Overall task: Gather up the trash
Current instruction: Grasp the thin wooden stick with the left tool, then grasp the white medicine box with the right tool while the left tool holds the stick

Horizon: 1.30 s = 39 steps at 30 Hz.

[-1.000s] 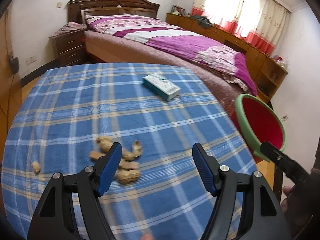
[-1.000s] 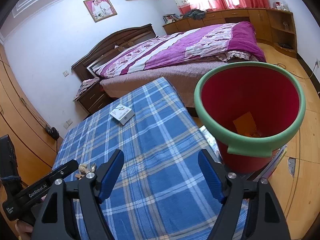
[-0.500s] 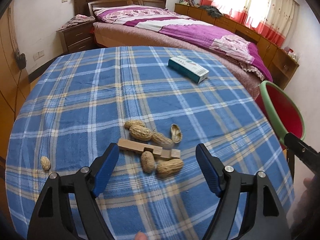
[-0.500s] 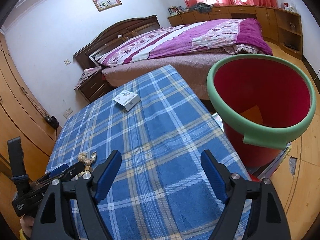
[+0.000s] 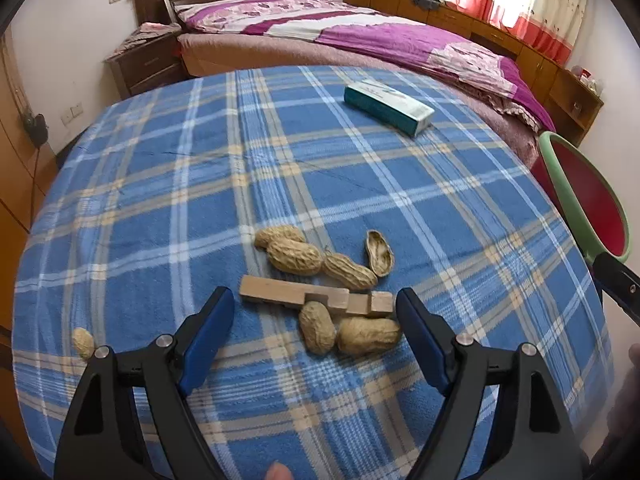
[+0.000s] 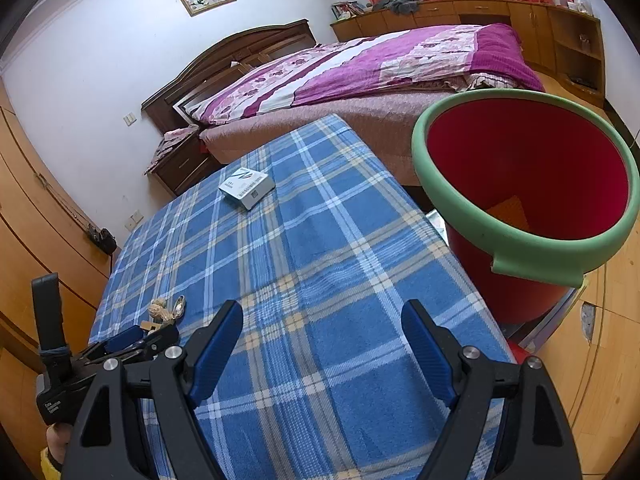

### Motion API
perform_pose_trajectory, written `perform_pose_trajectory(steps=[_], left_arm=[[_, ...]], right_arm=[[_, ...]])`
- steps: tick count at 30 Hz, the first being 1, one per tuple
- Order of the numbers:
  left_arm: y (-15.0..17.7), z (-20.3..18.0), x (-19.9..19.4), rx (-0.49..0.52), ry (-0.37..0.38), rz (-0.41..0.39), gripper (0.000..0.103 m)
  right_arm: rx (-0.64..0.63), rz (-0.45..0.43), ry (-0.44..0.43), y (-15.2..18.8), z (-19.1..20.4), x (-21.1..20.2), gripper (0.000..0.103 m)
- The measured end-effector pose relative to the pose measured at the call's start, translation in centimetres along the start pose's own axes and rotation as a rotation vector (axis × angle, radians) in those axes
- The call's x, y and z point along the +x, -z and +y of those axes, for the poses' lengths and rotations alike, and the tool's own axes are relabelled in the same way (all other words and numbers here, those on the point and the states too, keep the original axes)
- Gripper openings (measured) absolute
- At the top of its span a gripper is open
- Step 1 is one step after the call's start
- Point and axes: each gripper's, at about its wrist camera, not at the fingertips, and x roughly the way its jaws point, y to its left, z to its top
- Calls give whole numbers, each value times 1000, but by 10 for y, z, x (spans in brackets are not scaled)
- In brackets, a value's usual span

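Tablecloth [image 5: 160, 184]: blue plaid, crossed with white and tan stripes. Peanut shells [image 5: 296, 256]: tan. Wooden block [image 5: 280, 294]: pale brown. Carton [image 5: 388, 106]: teal and white. Bin [image 6: 532, 184]: red, rimmed in green.

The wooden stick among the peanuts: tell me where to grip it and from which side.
Grip the wooden stick on its bare near-left half, from above, fingers across its narrow width. It lies flat; peanuts crowd its right end. The left gripper, jaws opening, straddles it.
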Motion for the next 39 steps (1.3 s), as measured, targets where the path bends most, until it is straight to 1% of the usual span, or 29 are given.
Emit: perform_pose_trajectory(steps=[7,8,9,11,14,19,23,26,32,34,36,39], left_arm=[[1,-4,3,32,-23,-7,83],[0,-4,3,28,-26,-8,82],[0,-4,3,20,-33,-12,77],[-1,-1,2,1,-40,-11,77],[-1,3,-2,-26,-18,-19,77],[-4,11,-17,-67,27,-64,77],[-12,15,-28,-82,31,-102,77],[-23,16,-32,-95,19,-129,77],[-47,20,-26,-130,-5,-149,77],[-56,23,-22,-145,-20,-156,77],[-66,25,-15,-152,-40,-159,77],[-78,31,-3,-166,-65,-156,77]], right_arm=[[4,8,0,1,0,1,83],[4,9,-1,0,0,1,83],[4,9,-1,1,0,1,83],[4,8,0,0,0,1,83],[3,9,-1,1,0,1,84],[-3,12,0,0,1,3,83],[-21,11,-1,-5,5,4,83],[-31,7,-1,-12,8,5,84],[-66,19,-19,-36,20,16,84],[-81,21,-26,-46,26,23,84],[-95,18,-15,-57,31,33,84],[-116,33,-12,-74,40,52,84]])
